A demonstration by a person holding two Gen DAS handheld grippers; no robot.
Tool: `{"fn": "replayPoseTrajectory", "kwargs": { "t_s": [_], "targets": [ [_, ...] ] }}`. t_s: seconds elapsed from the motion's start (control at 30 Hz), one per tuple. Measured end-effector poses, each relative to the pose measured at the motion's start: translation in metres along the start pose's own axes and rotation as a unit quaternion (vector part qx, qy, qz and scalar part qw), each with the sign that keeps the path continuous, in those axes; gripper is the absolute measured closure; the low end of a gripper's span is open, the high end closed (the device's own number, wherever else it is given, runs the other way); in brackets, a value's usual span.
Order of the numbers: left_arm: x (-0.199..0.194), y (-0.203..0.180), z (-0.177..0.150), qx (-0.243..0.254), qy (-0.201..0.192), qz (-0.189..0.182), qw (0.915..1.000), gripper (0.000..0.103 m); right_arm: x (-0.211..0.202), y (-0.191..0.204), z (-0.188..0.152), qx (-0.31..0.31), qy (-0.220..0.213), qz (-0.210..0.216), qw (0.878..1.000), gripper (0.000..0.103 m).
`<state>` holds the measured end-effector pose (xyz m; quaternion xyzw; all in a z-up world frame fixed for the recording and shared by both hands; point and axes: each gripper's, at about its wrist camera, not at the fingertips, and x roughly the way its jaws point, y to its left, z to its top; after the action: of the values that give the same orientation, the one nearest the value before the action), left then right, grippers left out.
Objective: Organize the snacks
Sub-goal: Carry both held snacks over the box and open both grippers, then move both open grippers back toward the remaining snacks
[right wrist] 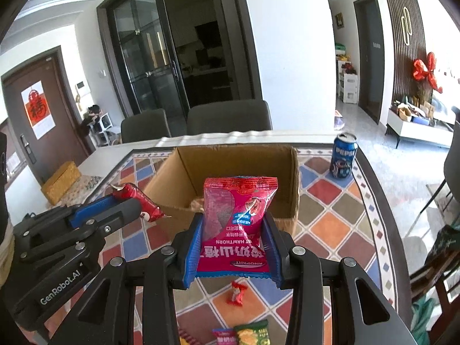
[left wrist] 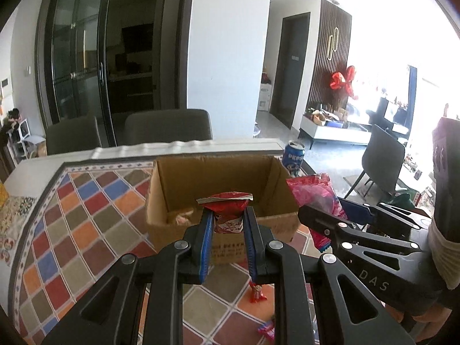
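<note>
Red small packet (left wrist: 228,211) pinched in jaws of left gripper (left wrist: 228,230), before cardboard box (left wrist: 184,178). Pink hawthorn bag (right wrist: 237,224) clamped in right gripper (right wrist: 234,247), near the box on the bench (right wrist: 330,215). Risk: slipping from a thin grip, landing outside, beside the Pepsi can (right wrist: 342,156).

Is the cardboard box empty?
No, nearly empty. The open-topped cardboard box shows mostly bare walls and floor, with one pale snack lying in its near corner.
</note>
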<state>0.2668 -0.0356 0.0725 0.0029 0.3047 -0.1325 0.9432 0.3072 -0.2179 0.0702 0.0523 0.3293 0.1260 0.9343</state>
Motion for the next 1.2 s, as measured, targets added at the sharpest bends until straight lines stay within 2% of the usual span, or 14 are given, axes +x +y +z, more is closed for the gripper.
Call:
{"fn": "replayPoseTrajectory", "kwargs": {
  "t_s": [0.33, 0.83, 0.87, 0.93, 0.97, 1.0, 1.2],
  "targets": [
    [0.018, 0.012, 0.026, 0.009, -0.008, 0.017, 0.9998, 0.082, 0.014, 0.001, 0.025, -0.013, -0.012, -0.006, 1.000, 0.063],
    [0.072, 0.033, 0.042, -0.005, 0.035, 0.025, 0.9991, 0.081, 0.058, -0.002, 0.047, -0.022, 0.007, -0.006, 1.000, 0.062],
    [0.076, 0.034, 0.043, -0.009, 0.037, 0.028, 0.9989, 0.079, 0.061, -0.002, 0.048, -0.021, 0.009, -0.007, 1.000, 0.062],
    [0.079, 0.037, 0.044, -0.014, 0.040, 0.032, 0.9986, 0.067, 0.068, -0.003, 0.050, -0.020, 0.012, -0.008, 1.000, 0.061],
    [0.079, 0.038, 0.044, -0.017, 0.038, 0.035, 0.9985, 0.063, 0.071, -0.004, 0.050, -0.022, 0.014, -0.008, 1.000, 0.055],
    [0.077, 0.039, 0.043, -0.015, 0.035, 0.041, 0.9984, 0.063, 0.073, -0.004, 0.051, -0.022, 0.018, -0.013, 1.000, 0.048],
    [0.057, 0.033, 0.034, 0.000, 0.020, 0.055, 0.9983, 0.060, 0.065, -0.006, 0.044, -0.021, 0.013, -0.024, 0.999, 0.047]
  ]
}}
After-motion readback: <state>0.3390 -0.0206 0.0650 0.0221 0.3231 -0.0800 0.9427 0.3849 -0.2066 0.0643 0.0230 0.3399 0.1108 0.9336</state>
